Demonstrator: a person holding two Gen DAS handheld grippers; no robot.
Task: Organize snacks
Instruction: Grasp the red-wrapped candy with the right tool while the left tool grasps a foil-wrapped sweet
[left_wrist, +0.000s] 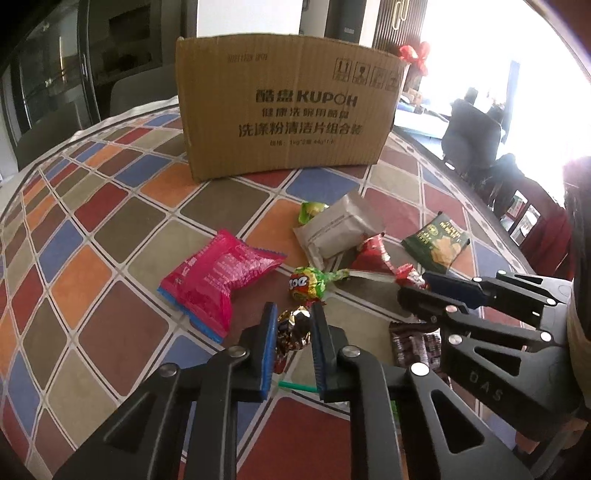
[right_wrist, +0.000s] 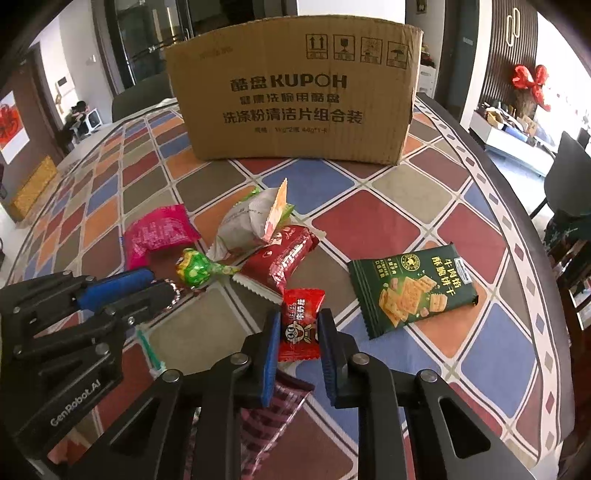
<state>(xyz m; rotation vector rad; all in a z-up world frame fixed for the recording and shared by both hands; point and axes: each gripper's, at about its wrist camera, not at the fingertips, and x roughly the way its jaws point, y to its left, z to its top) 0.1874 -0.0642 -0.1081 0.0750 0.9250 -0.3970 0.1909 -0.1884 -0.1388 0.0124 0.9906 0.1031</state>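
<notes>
Snacks lie scattered on the checked tablecloth before a brown cardboard box (left_wrist: 288, 107) (right_wrist: 295, 92). My left gripper (left_wrist: 293, 332) is shut on a gold-and-brown foil candy (left_wrist: 293, 328), low over the table. My right gripper (right_wrist: 297, 332) is shut on a small red candy (right_wrist: 299, 325); it also shows in the left wrist view (left_wrist: 424, 291). Around them lie a pink packet (left_wrist: 218, 277) (right_wrist: 159, 232), a green lollipop (left_wrist: 314, 282) (right_wrist: 195, 269), a grey-white packet (left_wrist: 340, 229) (right_wrist: 251, 221), a red packet (right_wrist: 284, 258) and a green cracker packet (left_wrist: 437, 240) (right_wrist: 410, 288).
A brown striped wrapper (left_wrist: 415, 345) (right_wrist: 269, 417) and a green straw (left_wrist: 297, 386) (right_wrist: 149, 347) lie close under the grippers. The table's dark edge (right_wrist: 517, 206) curves along the right, with chairs (right_wrist: 572, 177) beyond. A person's body is at the right of the left wrist view.
</notes>
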